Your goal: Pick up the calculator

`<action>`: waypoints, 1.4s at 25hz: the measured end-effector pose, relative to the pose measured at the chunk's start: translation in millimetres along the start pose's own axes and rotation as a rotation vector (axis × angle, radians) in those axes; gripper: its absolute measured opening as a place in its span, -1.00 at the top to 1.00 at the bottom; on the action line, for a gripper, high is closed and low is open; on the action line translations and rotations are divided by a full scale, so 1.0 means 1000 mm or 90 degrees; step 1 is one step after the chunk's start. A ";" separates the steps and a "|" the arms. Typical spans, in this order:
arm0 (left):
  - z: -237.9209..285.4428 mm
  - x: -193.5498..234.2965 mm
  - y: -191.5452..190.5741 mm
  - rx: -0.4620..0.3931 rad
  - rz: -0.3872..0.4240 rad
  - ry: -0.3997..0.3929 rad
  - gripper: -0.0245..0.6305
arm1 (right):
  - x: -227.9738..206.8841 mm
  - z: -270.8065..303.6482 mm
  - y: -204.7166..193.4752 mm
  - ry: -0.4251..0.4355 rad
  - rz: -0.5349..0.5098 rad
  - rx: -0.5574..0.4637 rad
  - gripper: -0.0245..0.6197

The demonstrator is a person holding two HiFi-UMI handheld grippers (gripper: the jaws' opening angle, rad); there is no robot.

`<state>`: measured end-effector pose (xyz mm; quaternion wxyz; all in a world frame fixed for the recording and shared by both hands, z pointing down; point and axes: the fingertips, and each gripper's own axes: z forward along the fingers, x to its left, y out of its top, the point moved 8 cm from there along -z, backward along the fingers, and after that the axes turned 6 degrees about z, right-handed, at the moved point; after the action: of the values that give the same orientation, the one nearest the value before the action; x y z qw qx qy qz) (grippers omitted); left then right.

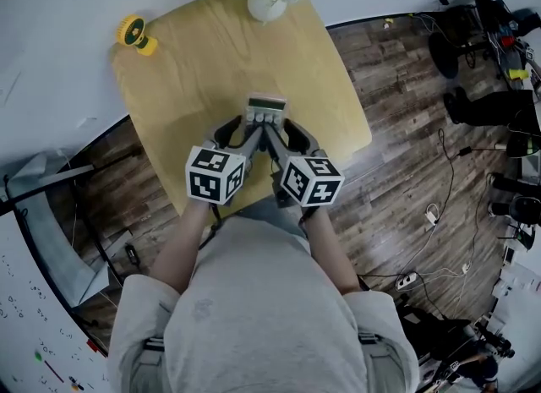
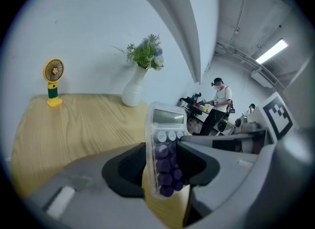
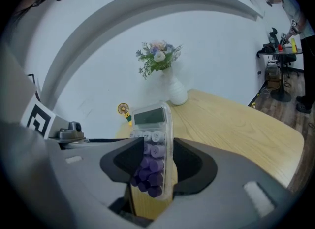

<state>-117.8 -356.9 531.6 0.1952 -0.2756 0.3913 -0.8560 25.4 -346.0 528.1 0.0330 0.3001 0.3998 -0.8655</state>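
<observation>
A clear calculator with purple keys and a grey display hangs above the wooden table, near its front edge. My left gripper and right gripper meet side by side at its near end. In the left gripper view the calculator stands on edge between the dark pads of the left gripper, which close on its faces. The right gripper view shows the same: the calculator is pinched in the right gripper, display end pointing away.
At the table's far edge stands a white vase of flowers, with a small yellow fan at the far left corner. Beyond the table is a white wall; to the right, wood floor with cables and equipment.
</observation>
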 end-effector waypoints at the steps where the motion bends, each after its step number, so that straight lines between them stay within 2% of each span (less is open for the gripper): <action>1: -0.004 -0.001 0.003 -0.010 0.006 0.003 0.33 | 0.004 -0.001 0.003 0.003 -0.011 -0.007 0.34; 7: -0.027 -0.005 0.023 -0.069 0.045 0.028 0.33 | 0.029 -0.011 0.021 0.025 -0.083 -0.047 0.34; 25: -0.099 -0.029 0.061 -0.193 0.112 0.083 0.33 | 0.093 -0.055 0.051 0.090 -0.202 -0.151 0.34; 35: -0.142 -0.049 0.077 -0.249 0.154 0.100 0.33 | 0.127 -0.087 0.058 0.116 -0.243 -0.212 0.34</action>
<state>-159.6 -297.5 379.1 0.2084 -0.1919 0.5940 -0.7529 -18.4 -300.1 375.7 -0.1179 0.2865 0.5874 -0.7477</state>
